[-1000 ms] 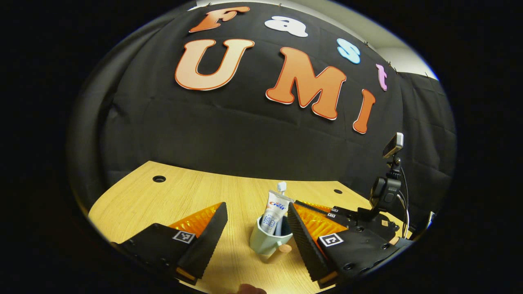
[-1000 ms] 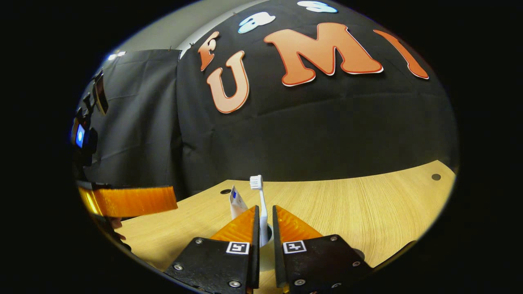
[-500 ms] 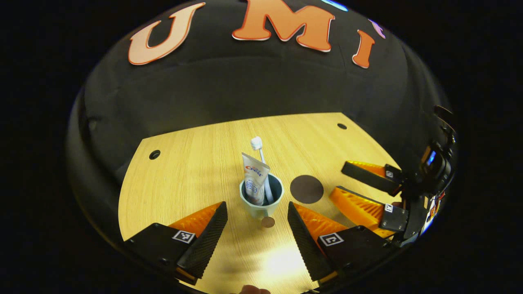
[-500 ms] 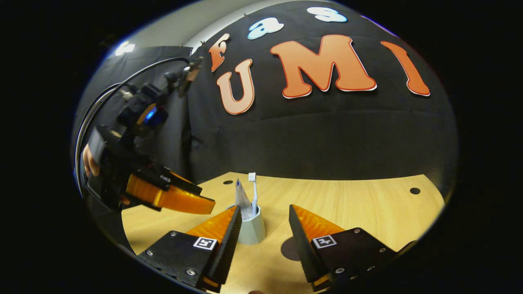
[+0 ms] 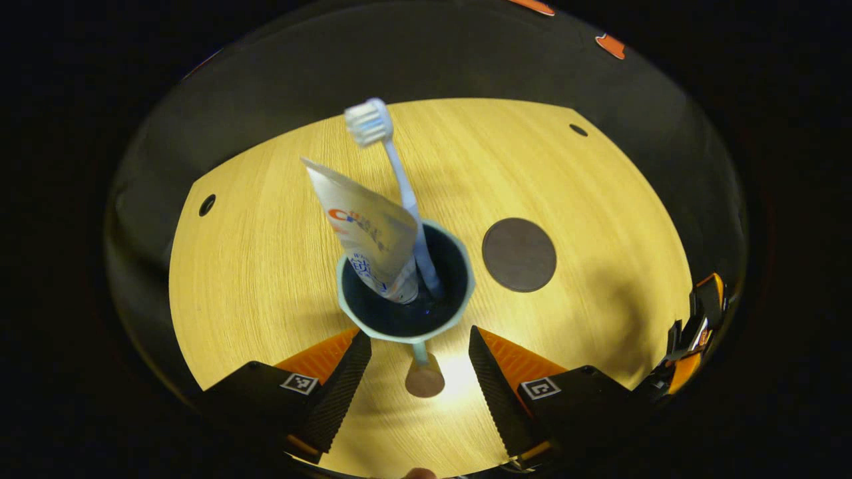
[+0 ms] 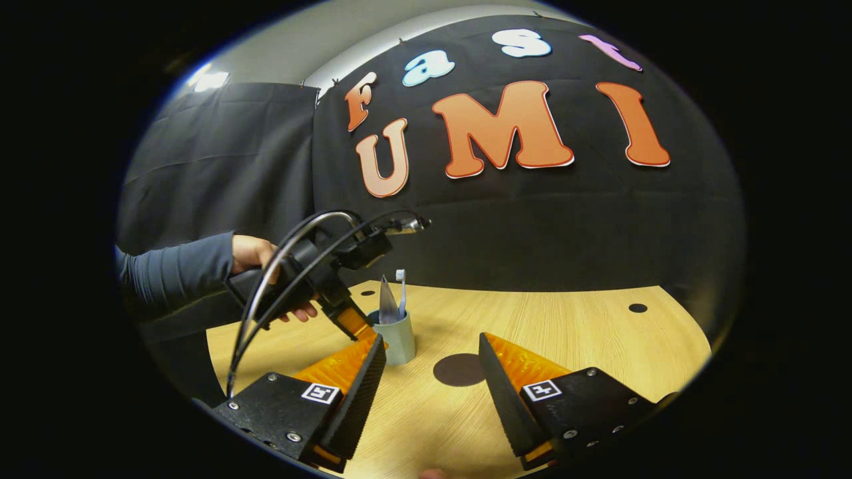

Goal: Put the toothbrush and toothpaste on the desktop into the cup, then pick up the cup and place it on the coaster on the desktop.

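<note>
Cup (image 5: 406, 313) stands upright on the desk (image 5: 266, 266), holding toothbrush (image 5: 399, 186) and toothpaste (image 5: 366, 229). Coaster (image 5: 519, 255) lies bare, just right of the cup. Left gripper (image 5: 413, 372) hangs above the cup handle, fingers wide apart, gripping nothing. Right gripper (image 6: 429, 392) is well back, fingers spread, empty.

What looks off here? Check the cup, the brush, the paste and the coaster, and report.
Nothing stands out. The cup stands upright on the desktop beside the coaster, not yet on it. The toothbrush and toothpaste lean inside it, as they would. Nothing spilled or damaged.
</note>
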Available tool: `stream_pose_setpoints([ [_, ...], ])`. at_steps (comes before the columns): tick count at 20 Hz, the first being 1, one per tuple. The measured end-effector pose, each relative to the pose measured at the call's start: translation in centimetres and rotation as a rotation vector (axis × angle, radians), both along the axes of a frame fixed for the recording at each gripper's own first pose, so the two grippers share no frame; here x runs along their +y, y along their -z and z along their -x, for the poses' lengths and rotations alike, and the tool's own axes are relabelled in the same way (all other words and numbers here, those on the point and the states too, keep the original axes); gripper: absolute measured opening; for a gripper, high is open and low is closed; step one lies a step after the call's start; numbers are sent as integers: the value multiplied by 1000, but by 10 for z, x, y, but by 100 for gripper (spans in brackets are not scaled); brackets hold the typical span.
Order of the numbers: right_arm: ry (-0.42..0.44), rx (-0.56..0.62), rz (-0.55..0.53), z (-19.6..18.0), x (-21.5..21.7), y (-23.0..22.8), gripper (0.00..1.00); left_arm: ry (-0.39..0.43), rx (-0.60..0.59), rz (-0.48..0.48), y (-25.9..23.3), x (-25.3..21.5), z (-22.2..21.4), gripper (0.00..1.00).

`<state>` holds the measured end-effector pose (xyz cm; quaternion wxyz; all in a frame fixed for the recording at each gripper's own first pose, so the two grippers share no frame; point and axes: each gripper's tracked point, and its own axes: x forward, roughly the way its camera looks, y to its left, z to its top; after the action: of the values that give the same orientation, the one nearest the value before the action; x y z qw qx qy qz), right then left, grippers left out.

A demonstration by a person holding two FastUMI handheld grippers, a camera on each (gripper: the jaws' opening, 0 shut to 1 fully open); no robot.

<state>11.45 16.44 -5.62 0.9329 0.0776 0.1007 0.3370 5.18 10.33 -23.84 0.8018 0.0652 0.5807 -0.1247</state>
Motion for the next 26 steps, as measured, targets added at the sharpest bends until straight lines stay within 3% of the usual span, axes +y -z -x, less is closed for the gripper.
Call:
stream_pose_setpoints([
  [2,-6,10,-26,11,-4,2,86,2,45,-19,8,-1,-1,100],
  [3,0,10,-22,13,-6,4,86,5,69,-28,11,-4,1,89],
  [5,8,10,1,15,-10,11,86,21,79,-57,12,-10,0,89],
  [6,8,17,7,17,-12,14,87,23,82,-87,9,-10,-2,73],
  [7,6,29,8,18,-12,17,87,14,82,-96,11,-12,-2,64],
  [8,5,40,6,19,-12,21,88,19,75,-101,5,-17,-8,32],
  [13,43,70,-11,11,-22,24,89,31,33,-119,-1,-44,-34,30],
  [16,56,71,-11,13,-31,20,89,35,14,-95,-15,-44,-19,30],
  [23,116,52,-1,13,-56,18,90,117,-66,-97,-62,-101,-45,30],
  [26,124,63,9,15,-61,24,90,131,-48,-121,-41,-118,-53,23],
])
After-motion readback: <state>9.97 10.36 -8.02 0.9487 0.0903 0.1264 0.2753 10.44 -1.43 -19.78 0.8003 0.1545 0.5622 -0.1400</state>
